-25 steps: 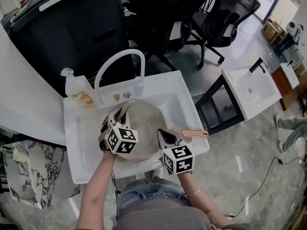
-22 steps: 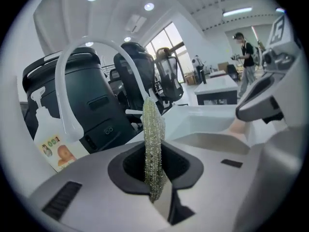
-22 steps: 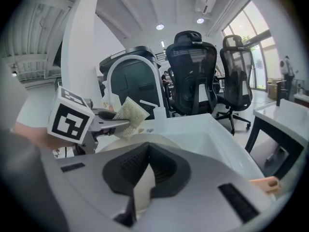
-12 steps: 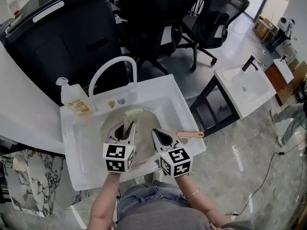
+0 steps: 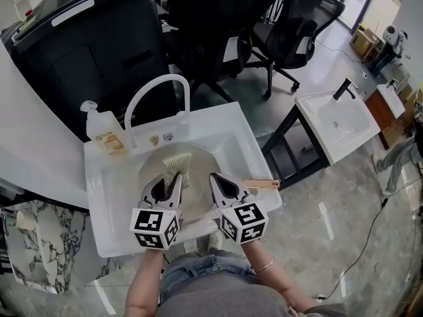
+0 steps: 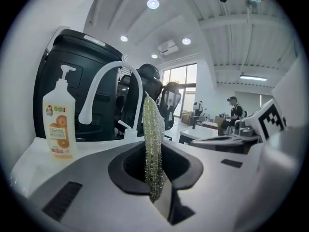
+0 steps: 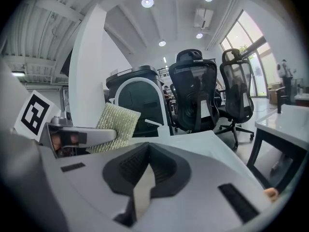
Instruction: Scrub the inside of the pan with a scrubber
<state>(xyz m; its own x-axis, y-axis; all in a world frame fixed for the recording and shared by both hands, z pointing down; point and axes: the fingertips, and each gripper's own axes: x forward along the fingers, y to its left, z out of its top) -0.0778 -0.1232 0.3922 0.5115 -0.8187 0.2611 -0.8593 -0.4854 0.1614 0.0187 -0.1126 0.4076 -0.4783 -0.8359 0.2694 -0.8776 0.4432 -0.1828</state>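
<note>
Left gripper view: left claw (image 6: 155,190) pinches scrubber (image 6: 151,139); right claw (image 7: 143,180) closed.

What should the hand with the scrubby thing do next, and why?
Probably tip the left gripper down and press the scrubber onto the inside of the pan. Its jaws pinch the scrubber upright, and it seems to be held above the pan in the sink, not rubbing it.

You are drawing the left hand-held gripper (image 5: 170,180) back toward yourself across the pan (image 5: 198,183), and the scrubber (image 5: 177,165) clamped in it is turning, showing its broad face instead of its thin edge.
</note>
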